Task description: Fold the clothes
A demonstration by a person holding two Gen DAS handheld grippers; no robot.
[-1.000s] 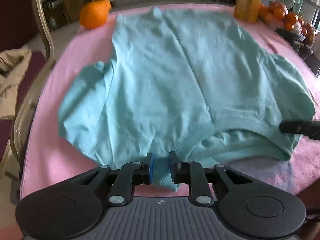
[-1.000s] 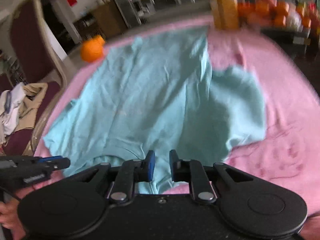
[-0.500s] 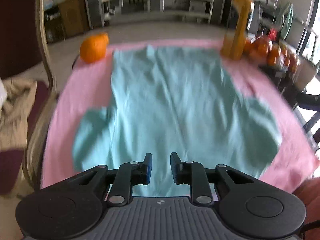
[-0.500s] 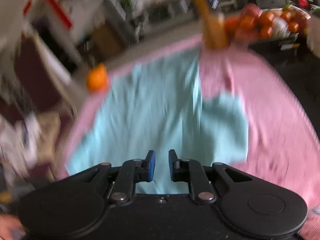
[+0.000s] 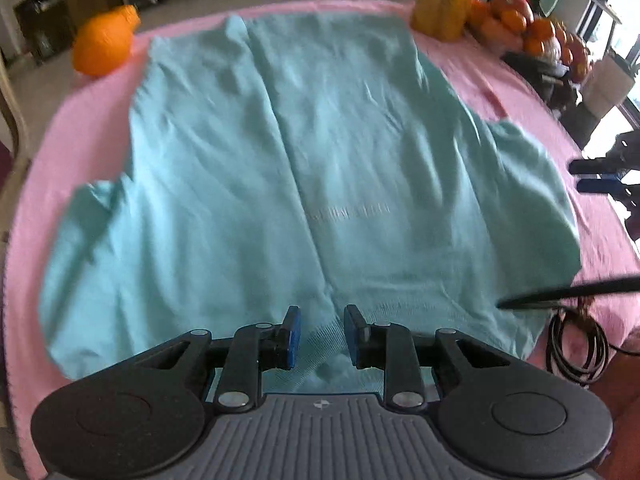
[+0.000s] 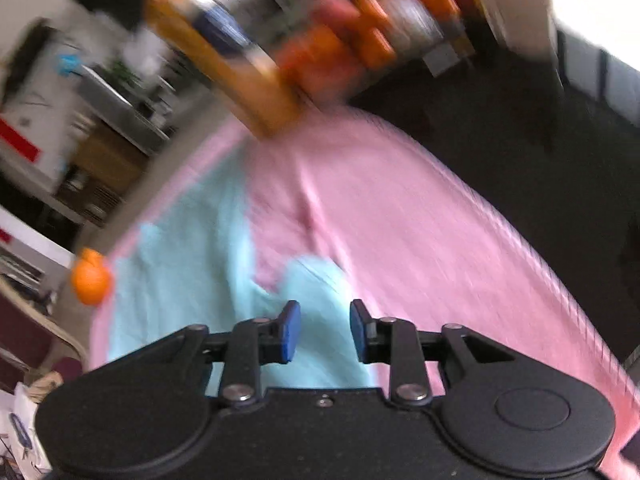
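Two tools (image 5: 320,334) (image 6: 322,330) opening, one teal shirt (image 5: 320,160)

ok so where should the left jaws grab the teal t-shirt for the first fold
Probably the left sleeve, pinched at its outer edge from the table's left side: the teal t-shirt lies flat on the pink cloth with that sleeve sticking out. The left gripper is opening, nothing clamped.

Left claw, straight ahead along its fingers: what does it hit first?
Most likely the teal cotton T-shirt spread on the pink tablecloth. The left claw, jaws opening, points down at its near hem; depth is unclear, but nothing else shows between.
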